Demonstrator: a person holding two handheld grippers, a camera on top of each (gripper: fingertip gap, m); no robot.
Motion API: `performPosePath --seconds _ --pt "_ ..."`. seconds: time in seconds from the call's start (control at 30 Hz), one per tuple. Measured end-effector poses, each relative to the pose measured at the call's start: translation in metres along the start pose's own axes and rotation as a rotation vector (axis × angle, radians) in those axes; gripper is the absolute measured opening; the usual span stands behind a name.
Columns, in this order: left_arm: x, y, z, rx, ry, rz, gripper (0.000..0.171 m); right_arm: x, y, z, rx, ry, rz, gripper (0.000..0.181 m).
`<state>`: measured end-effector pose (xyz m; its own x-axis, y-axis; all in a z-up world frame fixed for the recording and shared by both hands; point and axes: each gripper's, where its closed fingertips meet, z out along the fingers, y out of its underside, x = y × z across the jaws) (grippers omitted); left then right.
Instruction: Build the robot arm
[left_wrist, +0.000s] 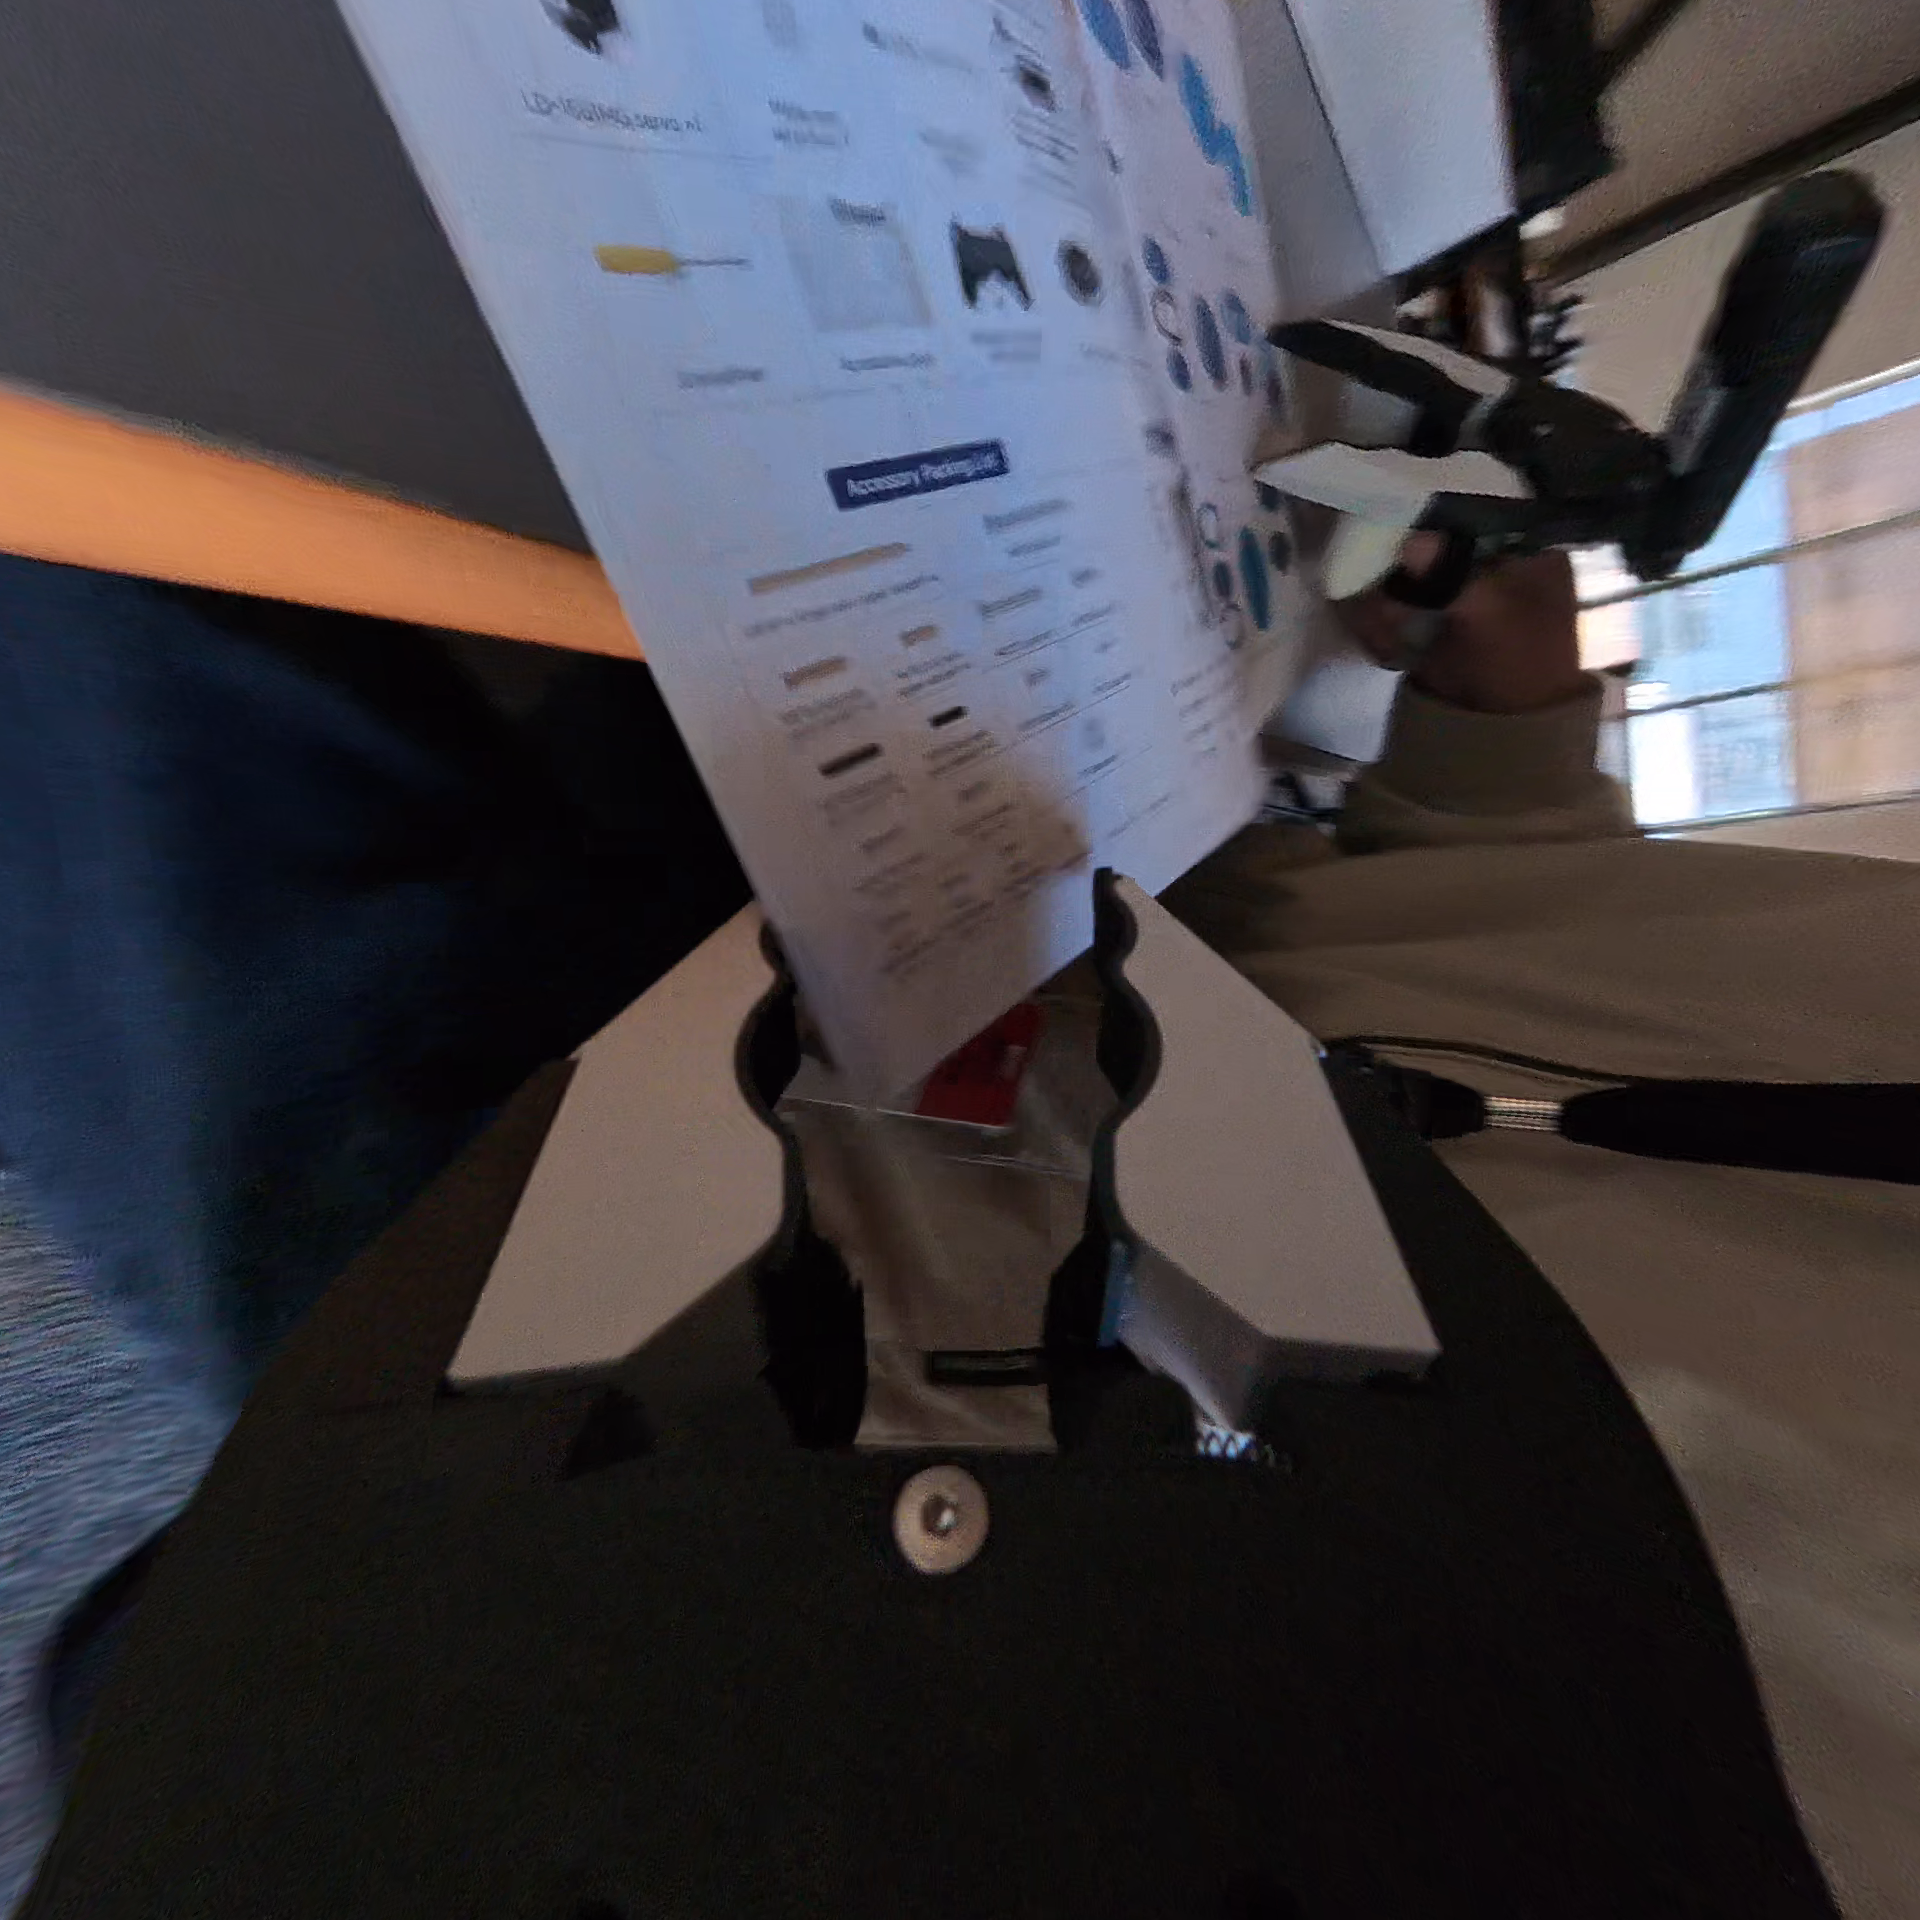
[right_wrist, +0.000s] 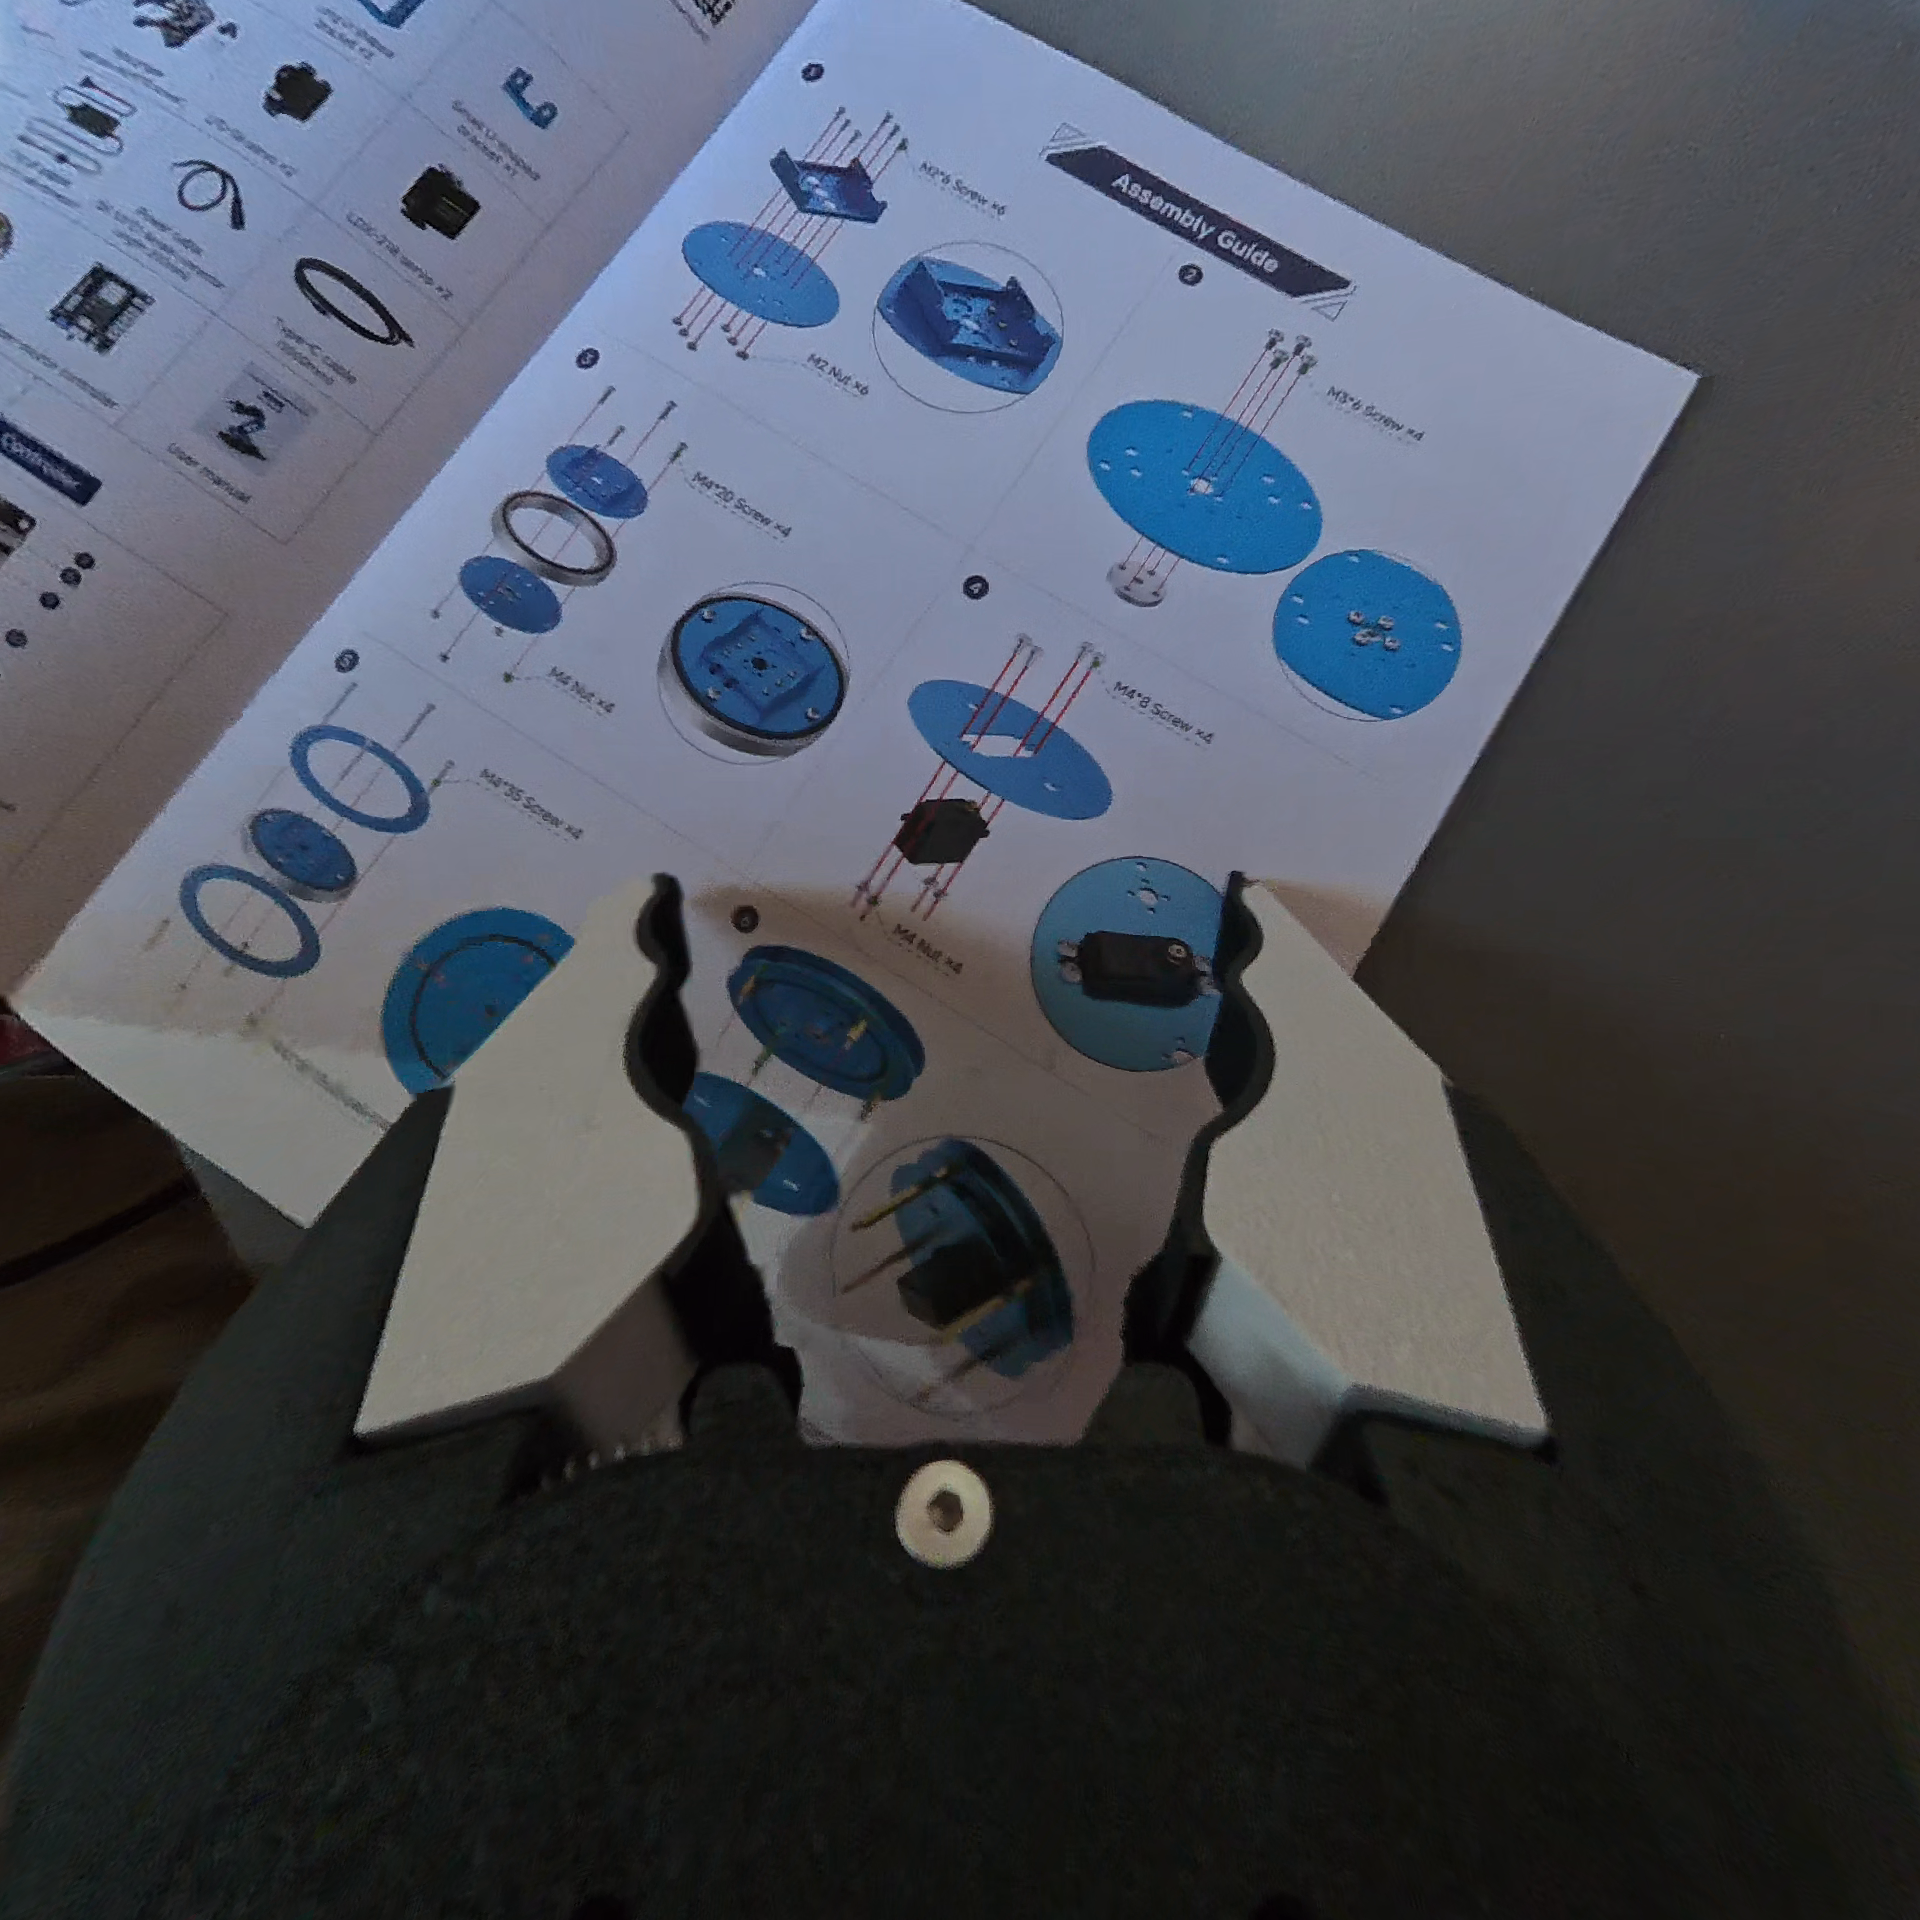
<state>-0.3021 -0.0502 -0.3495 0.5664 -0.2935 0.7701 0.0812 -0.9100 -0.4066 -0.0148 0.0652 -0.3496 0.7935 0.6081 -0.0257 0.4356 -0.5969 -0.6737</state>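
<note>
A large printed sheet (left_wrist: 894, 540), folded open, hangs in the air and runs from 6 to 12 o'clock in the left view. The left gripper (left_wrist: 940, 940) has its jaws narrowed around the bottom corner. The right gripper (right_wrist: 945, 935), jaws wide, has the sheet's edge between them. One thin pinch could slip or tear the paper.

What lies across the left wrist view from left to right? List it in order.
Blue cloth → printed sheet, its lower corner between the left tongs → right tongs at the sheet's far edge → beige sleeve → window.
</note>
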Motion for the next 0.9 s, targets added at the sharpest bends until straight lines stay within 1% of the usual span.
performPosePath --seconds 0.03,0.1,0.13,0.17,0.23,0.27,0.33,0.43,0.53,0.57,0.63,0.7,0.8,0.9 --pt "0.01 0.005 0.005 -0.018 0.069 -0.024 0.047 -0.005 -0.001 0.0 0.007 -0.007 -0.011 0.094" --pt "0.028 0.006 0.007 -0.013 0.152 -0.014 0.01 -0.014 -0.002 0.001 0.02 -0.023 -0.011 0.094" --pt "0.034 0.002 0.004 0.01 0.154 0.007 0.002 -0.016 -0.003 0.001 0.031 -0.023 0.003 0.097" --pt "0.036 -0.003 0.0 0.027 0.131 0.035 0.0 -0.018 -0.004 0.002 0.038 -0.022 0.012 0.101" --pt "0.036 -0.014 -0.012 0.041 0.057 0.109 0.0 -0.018 -0.005 0.004 0.033 -0.015 0.012 0.102" --pt "0.037 -0.02 -0.019 0.045 0.02 0.152 0.0 -0.02 -0.008 0.004 0.036 -0.025 0.01 0.1" --pt "0.041 -0.034 -0.034 0.056 -0.036 0.244 0.0 -0.023 -0.017 0.004 0.088 -0.037 0.016 0.1" --pt "0.039 -0.052 -0.052 0.052 -0.188 0.389 0.0 -0.024 -0.029 0.003 0.138 -0.047 0.02 0.098" --pt "0.051 -0.067 -0.064 0.06 -0.234 0.487 0.0 -0.026 -0.033 0.003 0.15 -0.066 0.026 0.098" --pt "0.054 -0.07 -0.066 0.064 -0.249 0.507 0.0 -0.028 -0.034 0.002 0.155 -0.082 0.025 0.098" --pt "0.058 -0.075 -0.069 0.072 -0.268 0.533 0.0 -0.044 -0.04 -0.001 0.191 -0.159 0.005 0.097" --pt "0.059 -0.076 -0.07 0.077 -0.267 0.535 0.0 -0.059 -0.042 -0.003 0.202 -0.203 -0.03 0.096" --pt "0.056 -0.077 -0.07 0.077 -0.268 0.526 0.0 -0.076 -0.036 -0.001 0.161 -0.235 -0.086 0.097" --pt "0.048 -0.078 -0.074 0.074 -0.281 0.508 0.0 -0.086 -0.029 0.001 0.125 -0.262 -0.094 0.097"
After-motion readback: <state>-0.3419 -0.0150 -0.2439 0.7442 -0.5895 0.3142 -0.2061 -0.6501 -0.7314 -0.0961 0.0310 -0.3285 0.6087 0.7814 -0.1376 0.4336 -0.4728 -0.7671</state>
